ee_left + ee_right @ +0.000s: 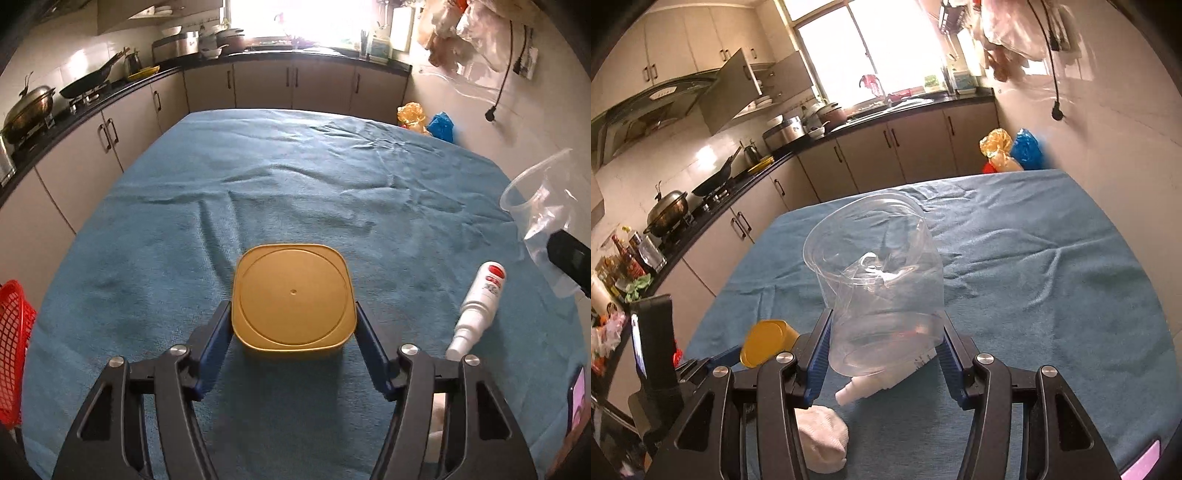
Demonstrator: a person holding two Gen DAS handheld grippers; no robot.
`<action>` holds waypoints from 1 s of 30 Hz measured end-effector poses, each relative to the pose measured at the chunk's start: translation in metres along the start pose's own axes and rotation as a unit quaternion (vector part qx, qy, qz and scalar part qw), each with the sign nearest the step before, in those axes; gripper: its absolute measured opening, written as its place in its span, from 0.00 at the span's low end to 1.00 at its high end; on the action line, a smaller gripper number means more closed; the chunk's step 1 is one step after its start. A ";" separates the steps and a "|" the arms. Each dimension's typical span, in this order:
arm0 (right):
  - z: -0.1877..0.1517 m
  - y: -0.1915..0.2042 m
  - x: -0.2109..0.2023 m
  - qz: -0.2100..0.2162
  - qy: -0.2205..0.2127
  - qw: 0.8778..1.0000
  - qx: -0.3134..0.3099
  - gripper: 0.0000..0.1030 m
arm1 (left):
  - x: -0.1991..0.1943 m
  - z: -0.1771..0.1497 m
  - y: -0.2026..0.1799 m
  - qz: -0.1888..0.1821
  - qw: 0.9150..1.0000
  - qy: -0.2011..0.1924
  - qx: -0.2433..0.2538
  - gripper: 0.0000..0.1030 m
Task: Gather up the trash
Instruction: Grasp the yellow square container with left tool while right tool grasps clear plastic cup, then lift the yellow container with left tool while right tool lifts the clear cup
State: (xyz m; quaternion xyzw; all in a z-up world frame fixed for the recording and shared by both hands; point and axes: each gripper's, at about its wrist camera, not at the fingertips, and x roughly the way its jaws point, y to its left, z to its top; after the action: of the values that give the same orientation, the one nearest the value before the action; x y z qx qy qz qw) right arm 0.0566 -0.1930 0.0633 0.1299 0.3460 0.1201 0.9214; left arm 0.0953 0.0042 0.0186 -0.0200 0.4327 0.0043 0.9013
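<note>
Both my grippers are full: my left gripper [293, 325] clamps a yellow square tub [293, 297], bottom up, above the blue cloth [295, 192], and my right gripper [884, 332] squeezes a clear, dented plastic cup [879, 280] held off the table. Only the left view shows the red basket [14, 347] at the table's edge and the whole white spray bottle [478, 306] lying on the cloth; only the right view shows the white sock [823, 443] beside the bottle's nozzle.

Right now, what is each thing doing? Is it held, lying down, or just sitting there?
yellow container: held between left gripper fingers.
clear plastic cup: gripped by right gripper, lifted, crumpled.
white bottle: lying on its side.
white cloth ball: resting on the blue tablecloth.
</note>
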 end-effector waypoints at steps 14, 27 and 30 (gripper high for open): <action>-0.010 0.018 0.004 0.010 -0.009 0.999 -0.033 0.55 | -0.021 0.002 0.029 0.019 0.996 -0.079 -0.036 0.62; -0.015 0.023 0.012 0.008 0.001 0.999 -0.045 0.55 | -0.027 0.001 0.027 0.030 0.995 -0.094 -0.029 0.62; -0.016 0.024 0.011 0.008 0.001 0.999 -0.046 0.55 | -0.027 0.001 0.026 0.032 0.995 -0.095 -0.027 0.62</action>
State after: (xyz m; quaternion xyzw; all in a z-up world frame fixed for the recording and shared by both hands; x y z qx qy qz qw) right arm 0.0509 -0.1643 0.0531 0.0896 0.3397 0.1432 0.9252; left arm 0.0783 0.0303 0.0395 -0.0301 0.3455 0.0471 0.9367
